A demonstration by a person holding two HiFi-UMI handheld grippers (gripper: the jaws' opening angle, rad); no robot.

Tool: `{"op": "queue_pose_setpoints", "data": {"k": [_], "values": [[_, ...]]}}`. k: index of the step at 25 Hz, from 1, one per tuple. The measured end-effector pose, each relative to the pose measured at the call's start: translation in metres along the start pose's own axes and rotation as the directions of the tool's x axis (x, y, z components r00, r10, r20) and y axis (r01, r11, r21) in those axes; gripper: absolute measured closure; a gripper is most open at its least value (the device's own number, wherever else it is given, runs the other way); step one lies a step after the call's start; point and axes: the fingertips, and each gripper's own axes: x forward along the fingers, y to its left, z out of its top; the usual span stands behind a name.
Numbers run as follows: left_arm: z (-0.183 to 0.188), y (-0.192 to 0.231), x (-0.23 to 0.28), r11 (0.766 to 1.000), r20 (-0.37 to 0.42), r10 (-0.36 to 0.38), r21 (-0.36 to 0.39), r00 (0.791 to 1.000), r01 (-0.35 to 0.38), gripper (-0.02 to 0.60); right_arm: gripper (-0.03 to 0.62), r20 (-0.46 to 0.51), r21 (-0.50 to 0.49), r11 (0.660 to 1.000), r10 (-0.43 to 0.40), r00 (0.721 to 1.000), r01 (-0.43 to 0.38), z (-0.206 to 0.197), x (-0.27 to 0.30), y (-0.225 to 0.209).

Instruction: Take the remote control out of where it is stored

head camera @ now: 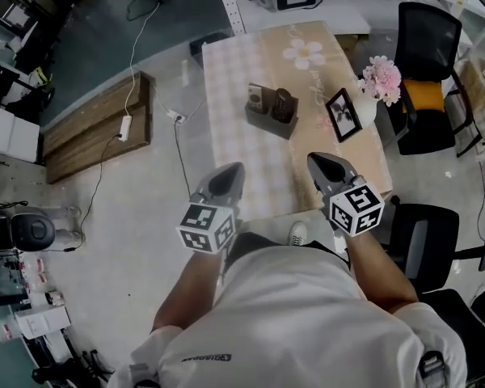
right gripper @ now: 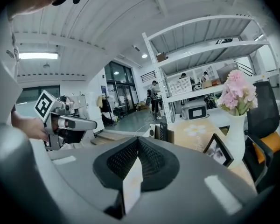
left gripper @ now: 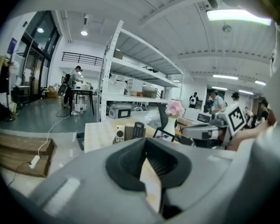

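- Both tools are on my side of the surface (head camera: 241,63), well short of anything on it; the task has not really begun
- Left gripper (head camera: 229,173): jaws pressed together with nothing between them, pointing toward the near edge
- Right gripper (head camera: 322,165): jaws likewise closed and empty, beside the left one and apart from it
- The storage is a small dark holder (head camera: 271,123) near the middle of the surface. Two remotes stand upright in it side by side, a pale remote (head camera: 256,98) and a dark remote (head camera: 282,103), with their upper ends sticking out above the rim
- I cannot tell which of the two the task means
- A photo frame (head camera: 342,114) and a vase of pink flowers (head camera: 380,79) stand just to the right of the holder, so I judge that side to be the tight one
- Handling, as I judge it: either remote is a light, stiff plastic bar with smooth sides, so it should not bend but could slip out of a weak pinch
- I would open the jaws, take the exposed top end across its narrow sides, and lift straight up along the slot
- The holder looks light too and may lift or tip with the remote; the free gripper could steady its wall
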Motion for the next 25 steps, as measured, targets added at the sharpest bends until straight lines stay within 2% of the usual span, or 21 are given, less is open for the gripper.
{"op": "queue_pose_setpoints", "data": {"k": [8,13,17,25], "values": [[0.006,0.017,0.007,1.000,0.004,0.005,0.012,1.000,-0.005,0.577,0.588,-0.015,-0.005,1.000,0.001,1.000,-0.001,0.001,0.022,-0.010],[0.003,0.033,0.008,0.998,-0.007,-0.031,0.048,0.999,0.031,0.577,0.588,-0.016,0.004,0.999,-0.052,0.999,0.052,0.004,0.034,-0.009],[0.002,0.049,0.010,0.996,-0.019,-0.080,0.048,0.997,0.080,0.577,0.586,-0.039,0.008,0.995,-0.096,0.995,0.097,0.001,0.051,-0.008],[-0.005,0.085,0.014,0.991,-0.036,-0.121,0.060,0.992,0.123,0.577,0.577,-0.070,-0.009,0.983,-0.186,0.980,0.186,0.001,0.090,-0.026]]}}
